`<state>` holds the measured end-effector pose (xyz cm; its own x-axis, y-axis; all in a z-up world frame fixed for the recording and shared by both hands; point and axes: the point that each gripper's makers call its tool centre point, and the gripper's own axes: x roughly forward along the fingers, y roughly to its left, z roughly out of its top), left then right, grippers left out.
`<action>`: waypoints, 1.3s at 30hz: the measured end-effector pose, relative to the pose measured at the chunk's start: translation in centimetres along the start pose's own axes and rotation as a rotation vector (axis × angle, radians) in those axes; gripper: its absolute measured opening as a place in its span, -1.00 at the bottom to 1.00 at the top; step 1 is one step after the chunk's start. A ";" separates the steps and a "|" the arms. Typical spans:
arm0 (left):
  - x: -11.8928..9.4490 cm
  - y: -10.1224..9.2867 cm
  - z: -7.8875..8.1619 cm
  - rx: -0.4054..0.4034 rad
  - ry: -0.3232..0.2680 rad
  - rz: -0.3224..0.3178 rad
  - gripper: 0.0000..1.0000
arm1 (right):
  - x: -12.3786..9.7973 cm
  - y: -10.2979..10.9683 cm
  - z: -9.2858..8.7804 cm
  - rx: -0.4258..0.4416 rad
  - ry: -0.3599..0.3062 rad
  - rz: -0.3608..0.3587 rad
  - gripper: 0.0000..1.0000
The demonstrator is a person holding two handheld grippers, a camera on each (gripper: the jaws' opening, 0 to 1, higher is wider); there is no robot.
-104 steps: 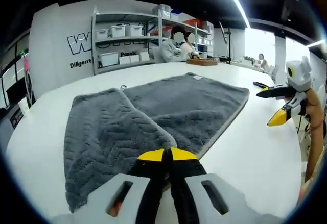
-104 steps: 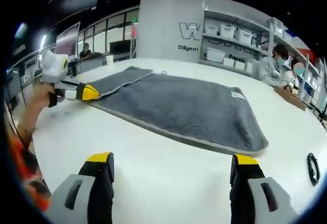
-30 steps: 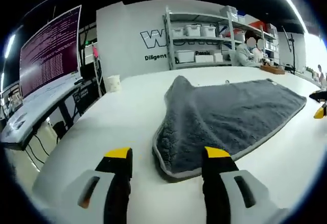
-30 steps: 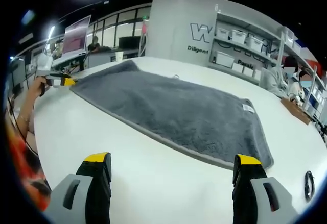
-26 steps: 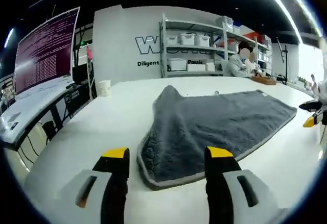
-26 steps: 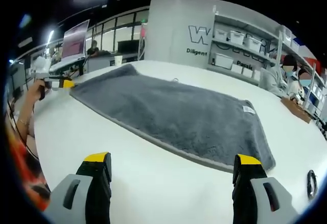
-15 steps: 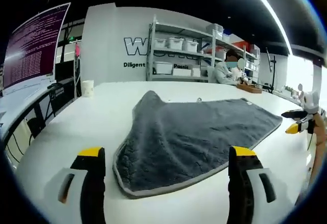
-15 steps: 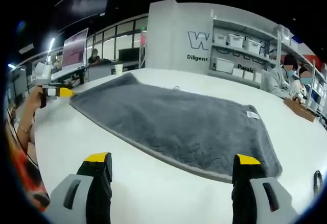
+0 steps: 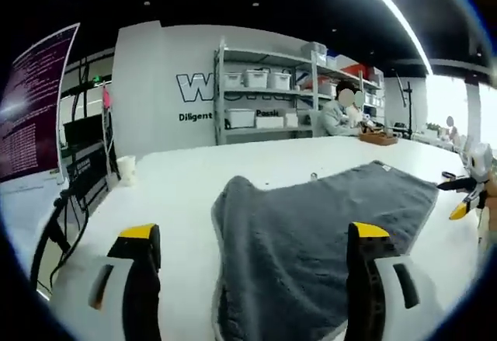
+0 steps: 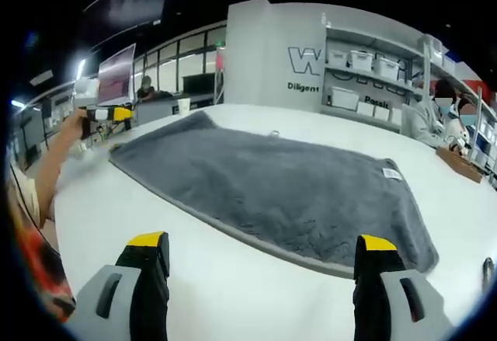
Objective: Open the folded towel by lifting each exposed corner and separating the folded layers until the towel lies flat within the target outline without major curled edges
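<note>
The grey towel (image 10: 272, 182) lies spread out on the white table (image 10: 233, 294), a small white label near its far right corner. In the left gripper view the towel (image 9: 311, 240) runs away from me, its near left corner humped up. My left gripper (image 9: 252, 267) is open, raised above the towel's near end, nothing between its yellow-tipped jaws. My right gripper (image 10: 256, 259) is open over bare table, short of the towel's long edge. The left gripper (image 10: 109, 113) shows at the far left of the right gripper view; the right gripper (image 9: 462, 197) shows at the right edge of the left gripper view.
Shelving with white bins (image 9: 264, 96) stands against the back wall, and a seated person (image 10: 435, 120) works at the table's far end. A paper cup (image 9: 124, 168) sits near the table's left edge. A monitor (image 9: 35, 108) stands at left. A dark cable (image 10: 487, 271) lies at right.
My left gripper opened and let go of the towel corner after pulling it out, then rose and tilted up over the towel's end. The towel now lies unfolded. The right gripper barely moved.
</note>
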<state>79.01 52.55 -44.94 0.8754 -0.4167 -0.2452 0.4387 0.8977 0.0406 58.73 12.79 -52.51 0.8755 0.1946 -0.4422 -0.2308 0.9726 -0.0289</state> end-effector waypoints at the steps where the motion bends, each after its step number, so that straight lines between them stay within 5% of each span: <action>1: 0.6 0.7 0.3 0.018 -0.002 0.028 0.87 | 0.0 0.1 0.0 0.000 0.000 0.001 0.98; 7: 4.8 4.1 1.5 0.035 0.010 0.098 0.47 | -0.3 0.2 0.1 0.000 -0.001 -0.005 0.98; 12: 8.0 6.4 1.0 0.081 0.059 0.165 0.13 | -0.6 0.2 0.1 -0.005 -0.001 -0.007 0.98; 19: 13.0 7.3 -1.2 0.083 0.135 0.129 -0.26 | -1.0 -0.2 -0.3 -0.008 0.010 -0.018 0.98; 23: 15.5 6.2 -2.8 0.027 0.191 0.039 -0.33 | -1.3 -0.3 -0.4 -0.010 0.011 -0.023 0.98; 35: 18.5 5.0 -6.5 0.113 0.326 -0.001 -0.81 | -1.8 -0.8 -1.0 -0.003 0.023 -0.037 0.97; 39: 18.6 5.1 -6.8 0.141 0.322 0.009 -0.94 | -1.9 -1.0 -1.2 -0.003 0.028 -0.044 0.96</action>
<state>96.12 50.40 -55.86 0.7804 -0.3219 -0.5361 0.4742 0.8635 0.1718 56.81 11.34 -52.68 0.8725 0.1480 -0.4656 -0.1935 0.9798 -0.0513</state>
